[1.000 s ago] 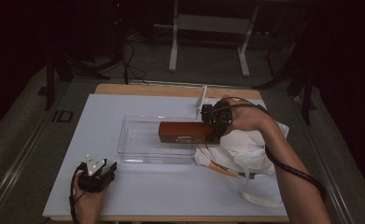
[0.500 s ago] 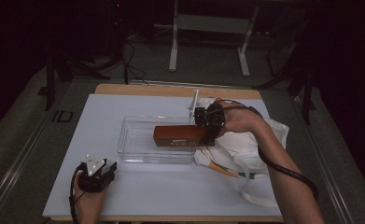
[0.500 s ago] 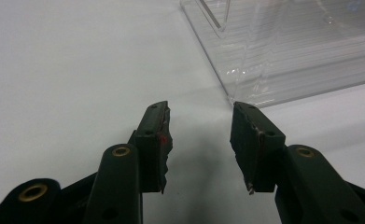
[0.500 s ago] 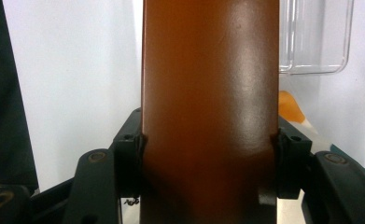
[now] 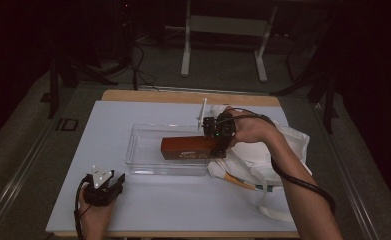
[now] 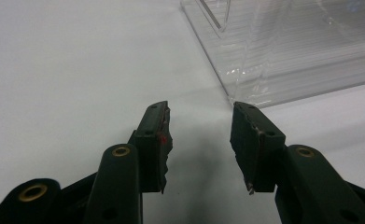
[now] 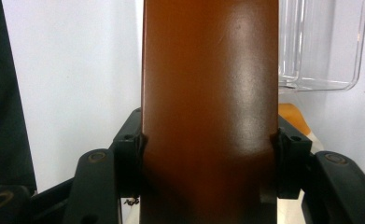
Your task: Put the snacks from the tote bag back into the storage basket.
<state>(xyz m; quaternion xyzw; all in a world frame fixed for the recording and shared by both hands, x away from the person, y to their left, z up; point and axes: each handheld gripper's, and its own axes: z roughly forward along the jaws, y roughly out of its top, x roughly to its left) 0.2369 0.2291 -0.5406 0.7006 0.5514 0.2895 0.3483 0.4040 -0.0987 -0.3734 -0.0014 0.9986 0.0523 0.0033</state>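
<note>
High view: the brown box [image 5: 189, 148] now hangs farther left than a second ago, over the right half of the clear tray [image 5: 145, 150], and seems a little lower, though the dim picture makes that hard to judge. The right gripper [image 5: 218, 142] clamps the box's right end; in the right gripper view both jaws press its sides. The left gripper [image 5: 103, 182] has kept its place near the front edge of the table [image 5: 108, 120], jaws apart with nothing between them. One box, one tray, one white bag [image 5: 283, 150], two grippers.
</note>
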